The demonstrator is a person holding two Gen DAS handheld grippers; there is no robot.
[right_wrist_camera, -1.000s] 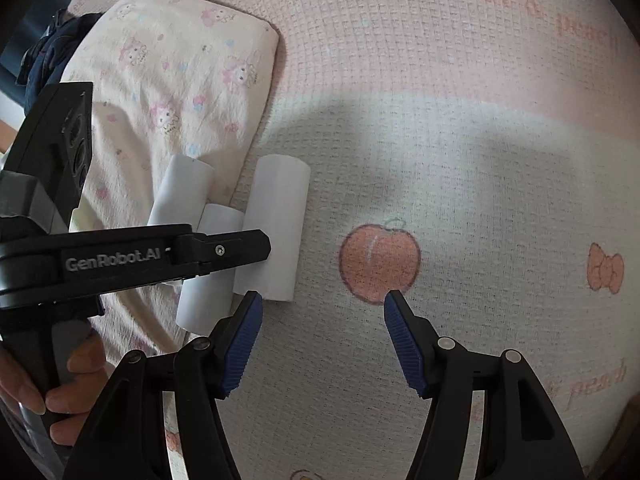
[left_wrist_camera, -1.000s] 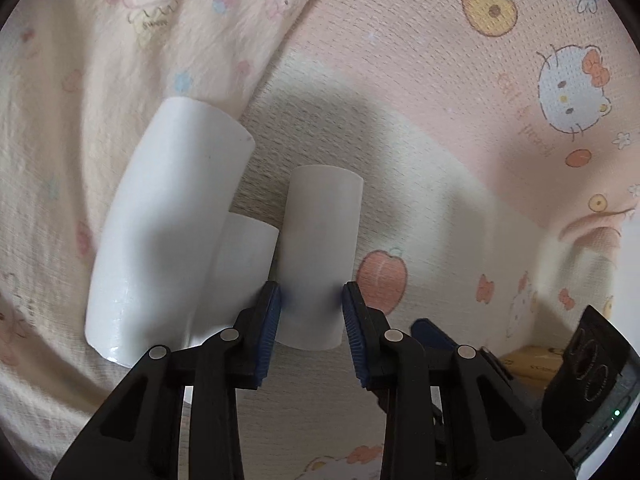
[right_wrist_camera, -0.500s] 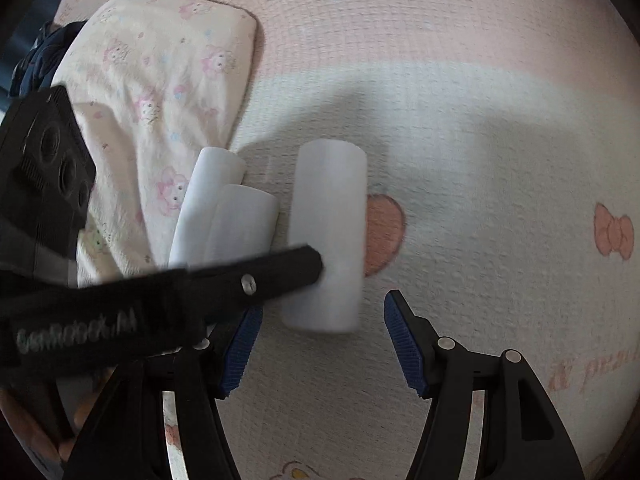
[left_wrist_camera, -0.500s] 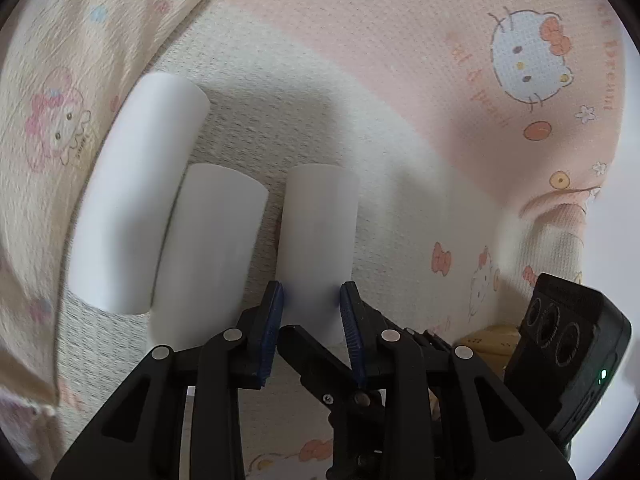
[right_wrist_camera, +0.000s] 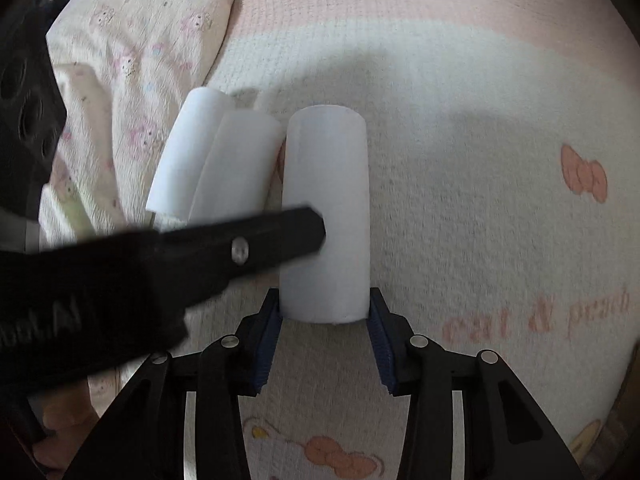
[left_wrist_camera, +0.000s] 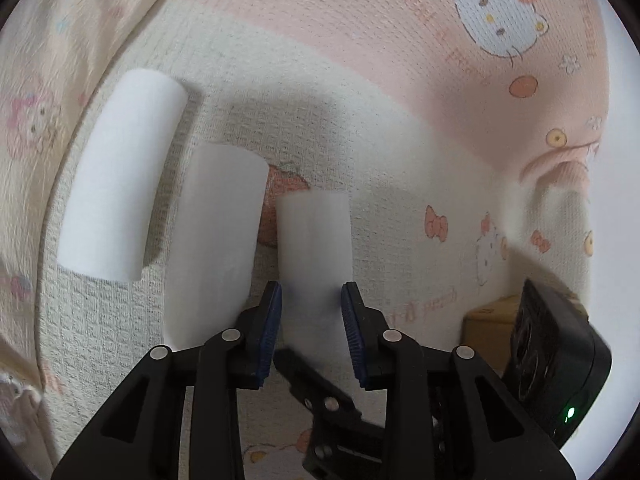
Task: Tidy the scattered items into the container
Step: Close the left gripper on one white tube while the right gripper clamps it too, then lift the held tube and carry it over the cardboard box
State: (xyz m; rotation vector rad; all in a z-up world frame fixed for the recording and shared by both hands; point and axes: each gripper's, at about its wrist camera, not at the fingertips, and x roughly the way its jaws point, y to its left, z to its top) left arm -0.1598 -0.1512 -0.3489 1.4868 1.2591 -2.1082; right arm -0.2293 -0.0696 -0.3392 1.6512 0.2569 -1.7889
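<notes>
1. On a cream and pink cartoon-print blanket (right_wrist_camera: 480, 160): three white rolls lying side by side, lengthwise away from both cameras.
2. Beside the left edge of the group, a pale printed pillow (right_wrist_camera: 140, 40).
3. Lifted by neither tongs as far as can be seen: far roll (left_wrist_camera: 120, 176) and middle roll (left_wrist_camera: 216, 240), touching each other in the right wrist view.
4. Just to the right of those two, with a narrow gap: single roll (right_wrist_camera: 326, 184), over a peach print on the blanket.
5. Left tongs (left_wrist_camera: 312, 320): pinching the single roll partway along, blue pads on both its sides, jaws easing apart slightly.
6. Seen from the right wrist view as a black finger reaching in from the left, tip against the roll's side.
7. Right tongs (right_wrist_camera: 324, 332): closing on the near end of the same single roll, pads against its two sides, pointing steeply down.
8. At the lower left of the right wrist view, fingers of a hand (right_wrist_camera: 56, 432) on the left tool's handle, blurred.
</notes>
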